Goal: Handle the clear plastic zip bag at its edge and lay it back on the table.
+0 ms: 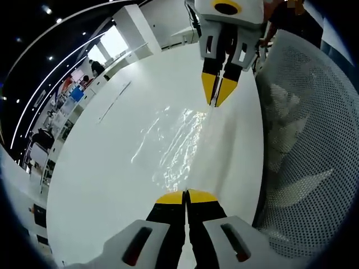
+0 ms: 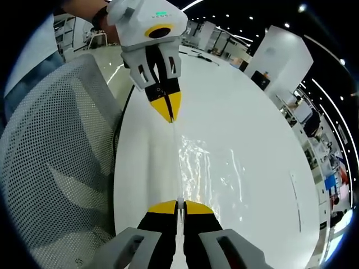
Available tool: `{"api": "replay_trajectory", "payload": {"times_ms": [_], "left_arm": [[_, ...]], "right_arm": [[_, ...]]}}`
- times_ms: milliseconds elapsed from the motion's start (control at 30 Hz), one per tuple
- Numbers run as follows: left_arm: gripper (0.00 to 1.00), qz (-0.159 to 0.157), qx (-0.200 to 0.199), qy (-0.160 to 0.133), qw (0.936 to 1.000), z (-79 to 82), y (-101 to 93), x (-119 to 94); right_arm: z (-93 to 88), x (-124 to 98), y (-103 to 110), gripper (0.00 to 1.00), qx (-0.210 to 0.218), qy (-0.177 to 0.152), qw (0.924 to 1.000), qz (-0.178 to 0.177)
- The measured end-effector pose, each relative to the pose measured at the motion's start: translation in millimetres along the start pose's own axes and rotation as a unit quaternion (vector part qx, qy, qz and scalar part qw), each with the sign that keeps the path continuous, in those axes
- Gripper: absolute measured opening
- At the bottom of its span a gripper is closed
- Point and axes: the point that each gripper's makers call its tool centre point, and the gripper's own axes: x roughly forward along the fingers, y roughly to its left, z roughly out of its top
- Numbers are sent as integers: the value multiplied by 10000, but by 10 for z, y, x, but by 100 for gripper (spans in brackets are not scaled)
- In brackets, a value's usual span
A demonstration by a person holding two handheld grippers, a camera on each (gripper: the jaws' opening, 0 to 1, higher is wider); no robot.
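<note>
- The left gripper [image 1: 185, 197] and right gripper [image 2: 178, 208] are each pinching opposite ends of the clear zip bag [image 1: 174, 145], jaws clamped.
- The bag is lying stretched over the glossy white table [image 1: 101, 168].
- A white mesh chair [image 1: 305, 140] is standing beside it, in a bright open office.

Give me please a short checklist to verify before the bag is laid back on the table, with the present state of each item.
1. Left gripper shut on the bag's edge: ok, its yellow-tipped fingers are closed on the near end.
2. Right gripper shut on the bag's edge: ok, closed on the opposite end.
3. Clear zip bag stretched between the two grippers: ok, one edge runs taut from one to the other.
4. Bag off the table or touching it: cannot tell, the plastic is transparent.
5. Landing area under the bag free: ok, bare white surface there.
6. Mesh chair clear of the bag: ok, it stands beside the table's edge.
</note>
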Motion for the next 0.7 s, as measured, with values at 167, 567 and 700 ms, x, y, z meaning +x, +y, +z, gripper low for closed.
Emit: {"api": "replay_trajectory", "payload": {"times_ms": [167, 567, 700], "left_arm": [[0, 3, -1, 1, 10000, -9, 10, 13], [0, 4, 9, -2, 10000, 2, 7, 9], [0, 10, 28, 7, 10000, -8, 5, 8]], "right_arm": [[4, -7, -6, 0, 17, -6, 10000, -11], [-13, -7, -2, 0, 64, -4, 10000, -14], [-18, -9, 1, 0, 70, 3, 10000, -12]]}}
